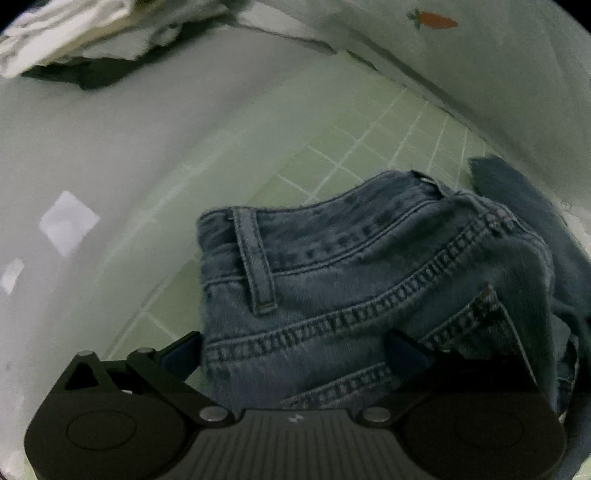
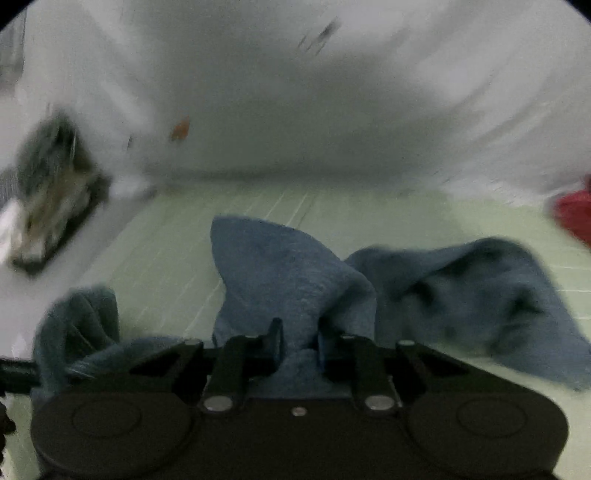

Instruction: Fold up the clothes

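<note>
Out on the left, beyond the green gridded mat [image 1: 369, 147], a pile of pale folded clothes [image 1: 74, 33] waits. Closer in, the left gripper [image 1: 295, 350] stands wide over the jeans [image 1: 369, 266], fingers either side of the waistband; the pads don't look to be pressing, so nothing is held there. Over to the right gripper [image 2: 297, 339]: its jaws are pinched tight on a bunched fold of that same denim, which peaks up from the mat. This cloth looks thick and weighty, limp but not slippery, so it should drape rather than slide. Best purchase, I'd say, is the stitched waistband or a seam, where layers stay together.
</note>
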A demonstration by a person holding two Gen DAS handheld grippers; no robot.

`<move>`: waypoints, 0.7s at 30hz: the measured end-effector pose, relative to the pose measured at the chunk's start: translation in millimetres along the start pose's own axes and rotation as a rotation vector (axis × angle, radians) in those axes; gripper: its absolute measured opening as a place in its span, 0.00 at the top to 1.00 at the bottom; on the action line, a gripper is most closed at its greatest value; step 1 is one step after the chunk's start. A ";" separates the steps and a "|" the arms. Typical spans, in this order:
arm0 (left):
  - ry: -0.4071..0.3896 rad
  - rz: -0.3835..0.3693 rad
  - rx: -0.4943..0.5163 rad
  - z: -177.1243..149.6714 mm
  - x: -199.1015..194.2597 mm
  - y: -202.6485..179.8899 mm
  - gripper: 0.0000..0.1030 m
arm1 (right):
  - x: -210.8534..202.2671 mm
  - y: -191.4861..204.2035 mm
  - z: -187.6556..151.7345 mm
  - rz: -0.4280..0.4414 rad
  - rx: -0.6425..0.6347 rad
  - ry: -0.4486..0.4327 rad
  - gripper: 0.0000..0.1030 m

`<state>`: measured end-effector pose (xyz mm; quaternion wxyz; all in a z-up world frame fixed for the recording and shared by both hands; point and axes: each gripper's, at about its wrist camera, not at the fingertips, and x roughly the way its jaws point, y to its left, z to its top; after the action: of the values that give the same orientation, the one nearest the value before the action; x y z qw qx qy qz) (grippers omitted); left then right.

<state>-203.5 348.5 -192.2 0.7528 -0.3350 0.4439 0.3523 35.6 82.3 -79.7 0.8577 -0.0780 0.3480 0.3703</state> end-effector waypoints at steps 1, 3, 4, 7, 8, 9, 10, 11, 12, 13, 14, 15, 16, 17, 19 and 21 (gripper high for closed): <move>-0.007 0.008 0.003 -3.5 -2.8 0.2 0.11 | -18.7 -10.5 -1.8 -0.019 0.033 -0.043 0.83; -0.020 0.023 0.008 -9.3 -7.6 1.1 0.12 | -55.0 -35.4 -11.2 -0.113 0.100 -0.102 0.83; -0.020 0.026 0.009 -11.1 -8.8 2.2 0.12 | -73.2 -47.8 -16.0 -0.161 0.133 -0.132 0.83; -0.006 0.018 -0.002 -14.0 -10.3 8.7 0.11 | -109.6 -87.0 -43.7 -0.337 0.219 -0.128 0.83; 0.002 0.014 -0.011 -14.8 -9.4 10.3 0.11 | -112.7 -100.3 -56.3 -0.381 0.256 -0.092 0.83; 0.012 0.007 -0.022 -15.3 -7.7 11.5 0.11 | -115.7 -113.5 -68.9 -0.424 0.292 -0.055 0.83; 0.016 0.001 -0.027 -15.9 -7.5 12.2 0.10 | -114.9 -124.3 -81.7 -0.435 0.345 -0.014 0.83; 0.014 0.000 -0.028 -16.8 -8.6 12.6 0.10 | -114.1 -135.1 -94.5 -0.445 0.398 0.028 0.83; 0.012 -0.004 -0.024 -17.4 -9.4 11.6 0.11 | -113.2 -145.8 -107.3 -0.455 0.451 0.069 0.83; 0.009 -0.010 -0.018 -18.0 -10.1 9.4 0.12 | -110.8 -147.6 -114.0 -0.447 0.465 0.087 0.83; 0.005 -0.014 -0.011 -18.4 -10.9 6.8 0.17 | -108.5 -149.3 -120.6 -0.438 0.478 0.105 0.83; -0.001 -0.016 -0.003 -18.7 -11.9 3.9 0.21 | -106.1 -150.9 -127.3 -0.429 0.490 0.123 0.82; -0.007 -0.018 0.004 -18.9 -13.0 1.2 0.27 | -102.9 -150.1 -128.9 -0.425 0.480 0.137 0.82; -0.012 -0.018 0.012 -19.2 -14.1 -1.4 0.33 | -99.6 -149.2 -130.5 -0.422 0.470 0.150 0.82; -0.021 -0.018 0.030 -19.6 -15.6 -7.1 0.42 | -91.9 -148.6 -129.0 -0.405 0.459 0.156 0.81; -0.026 -0.006 0.041 -20.3 -16.1 -11.3 0.46 | -83.8 -147.4 -125.2 -0.376 0.438 0.159 0.81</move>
<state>-208.7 322.2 -183.2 0.7663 -0.3163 0.4399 0.3452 29.3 -120.6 -136.4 0.8777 0.0173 0.4652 0.1140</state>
